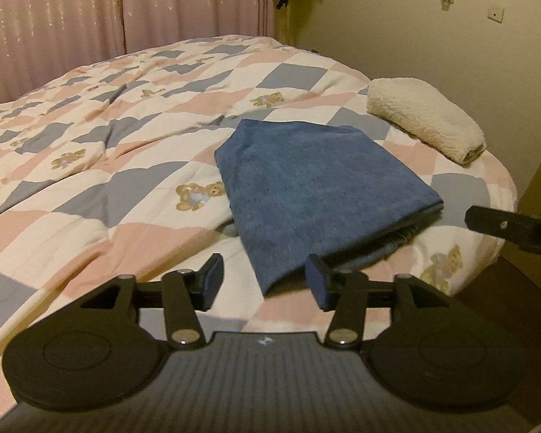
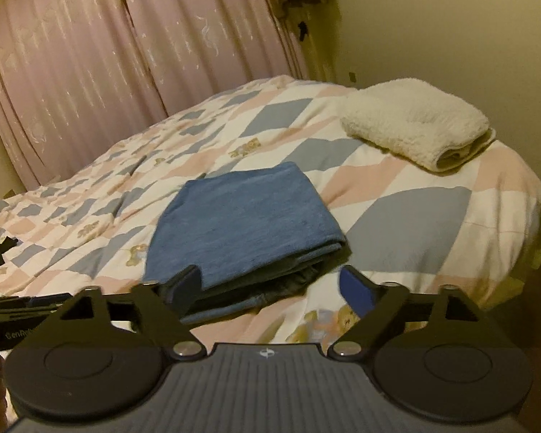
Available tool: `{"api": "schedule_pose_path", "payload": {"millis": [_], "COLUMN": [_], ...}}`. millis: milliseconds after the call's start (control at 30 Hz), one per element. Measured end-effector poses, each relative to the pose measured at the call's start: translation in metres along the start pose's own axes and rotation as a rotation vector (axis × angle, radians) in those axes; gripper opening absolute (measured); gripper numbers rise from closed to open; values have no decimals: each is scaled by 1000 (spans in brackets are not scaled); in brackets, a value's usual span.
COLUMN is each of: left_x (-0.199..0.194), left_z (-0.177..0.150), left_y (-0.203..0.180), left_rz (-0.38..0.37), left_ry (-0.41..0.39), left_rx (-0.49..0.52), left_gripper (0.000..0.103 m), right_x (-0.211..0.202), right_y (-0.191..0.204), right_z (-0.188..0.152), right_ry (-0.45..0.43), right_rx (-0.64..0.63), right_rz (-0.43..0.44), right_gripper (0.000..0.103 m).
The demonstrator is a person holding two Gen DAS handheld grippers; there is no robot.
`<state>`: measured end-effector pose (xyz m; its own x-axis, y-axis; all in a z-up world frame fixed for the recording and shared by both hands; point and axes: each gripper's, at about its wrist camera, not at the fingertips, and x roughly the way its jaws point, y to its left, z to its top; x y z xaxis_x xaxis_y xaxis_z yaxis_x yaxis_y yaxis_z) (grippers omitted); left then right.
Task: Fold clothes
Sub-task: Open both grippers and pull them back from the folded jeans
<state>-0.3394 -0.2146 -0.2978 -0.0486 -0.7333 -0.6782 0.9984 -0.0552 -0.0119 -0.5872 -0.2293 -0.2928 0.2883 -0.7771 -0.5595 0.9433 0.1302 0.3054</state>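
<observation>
Left wrist view:
Left hand-held gripper (image 1: 264, 281): fingers spread wide, nothing between them, low over the near edge of the bed.
Blue folded garment (image 1: 317, 195): flat on the quilt, folded into a thick rectangle, layered open edges facing right; near corner showing between the finger pads without clear contact.
Quilt (image 1: 126, 166): pink, blue-grey and white checks with small teddy bear prints, rumpled toward the left.
Cream folded towel (image 1: 425, 122): thick fluffy bundle near the far right corner of the bed, apart from the blue garment.
Right hand-held gripper (image 1: 501, 225): only a black finger tip entering at the right edge, just beside the garment's right side.
Pink curtain (image 1: 108, 11): hanging behind the bed.

Right wrist view:
Right hand-held gripper (image 2: 270, 288): fingers wide apart, empty; left finger in front of the garment's near edge, contact impossible to tell.
Blue folded garment (image 2: 241, 223): lying ahead, stacked layers visible along the near right edge.
Cream folded towel (image 2: 414, 122): beyond and to the right, rolled end facing right.
Left hand-held gripper (image 2: 21, 306): black part at the left edge, spread impossible to tell from this side.
Wall (image 2: 451, 36): pale yellow, behind the towel.
</observation>
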Motion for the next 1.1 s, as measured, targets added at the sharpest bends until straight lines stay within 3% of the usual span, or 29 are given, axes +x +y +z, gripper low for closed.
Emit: {"api": "schedule_pose_path", "payload": {"millis": [100, 400, 733, 1100], "left_x": [-16, -58, -89, -115], "left_z": [-7, -30, -53, -76], "left_y": [0, 2, 14, 21], "left_rz": [1, 0, 16, 10], "left_ry": [-12, -48, -72, -94], "left_rx": [8, 15, -23, -49], "left_gripper": [52, 66, 72, 76], "right_x": [-18, -54, -78, -99], "right_y": [8, 41, 70, 88], "right_z": [-1, -18, -34, -51], "right_ry": [-18, -23, -41, -68], "right_rx": [6, -64, -126, -160], "right_rz": [1, -64, -148, -137], "right_gripper": [99, 101, 101, 101]}}
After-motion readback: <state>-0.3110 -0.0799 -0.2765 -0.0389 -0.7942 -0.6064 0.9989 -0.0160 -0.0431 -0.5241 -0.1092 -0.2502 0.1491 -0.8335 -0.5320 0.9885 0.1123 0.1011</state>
